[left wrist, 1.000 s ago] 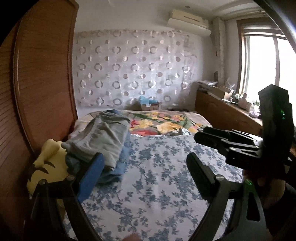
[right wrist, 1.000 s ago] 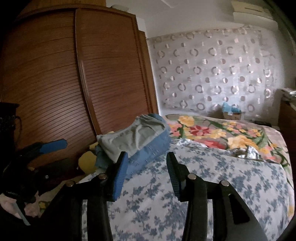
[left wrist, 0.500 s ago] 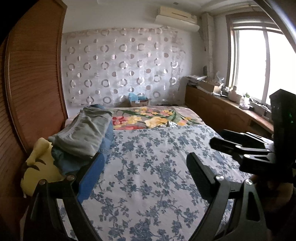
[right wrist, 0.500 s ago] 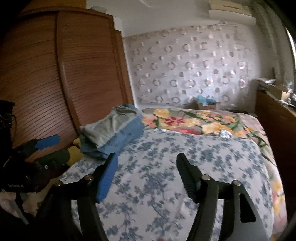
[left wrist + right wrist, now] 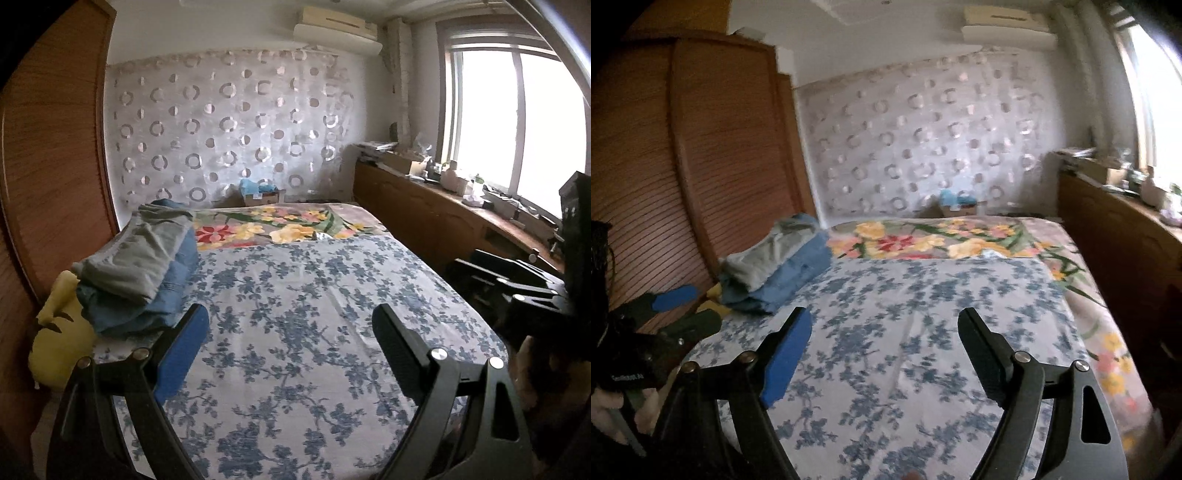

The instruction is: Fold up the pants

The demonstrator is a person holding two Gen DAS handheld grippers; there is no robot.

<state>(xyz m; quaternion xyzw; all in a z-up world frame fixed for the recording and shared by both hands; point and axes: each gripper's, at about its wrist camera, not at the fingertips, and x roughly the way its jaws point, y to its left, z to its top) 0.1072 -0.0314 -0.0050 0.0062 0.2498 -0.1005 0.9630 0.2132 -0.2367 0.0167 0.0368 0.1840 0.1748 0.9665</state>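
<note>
Both claws have backed away from the folded stack and swung toward the middle of the bed, and the right one has spread from half-closed to wide. Left wrist view: left claw (image 5: 291,328) stands wide open, nothing between its jaws, hovering over the blue-flowered sheet (image 5: 295,332). Folded pants (image 5: 136,258), grey pair on top of blue, lie stacked at the bed's left edge beside the wardrobe (image 5: 48,166), touching a yellow plush toy (image 5: 59,339). Right claw (image 5: 517,280) shows at the frame's right edge, partly cut off. Right wrist view: right claw (image 5: 886,328), jaws opening, empty, above bare sheet (image 5: 923,295); stack of pants (image 5: 775,266) well apart to its left; left claw (image 5: 676,306) low at the left edge. Judgement: this stack looks finished and released; no unfolded pair is visible on the bed. Picture is motion-blurred; the near end of the bed and the hands are largely hidden.
</note>
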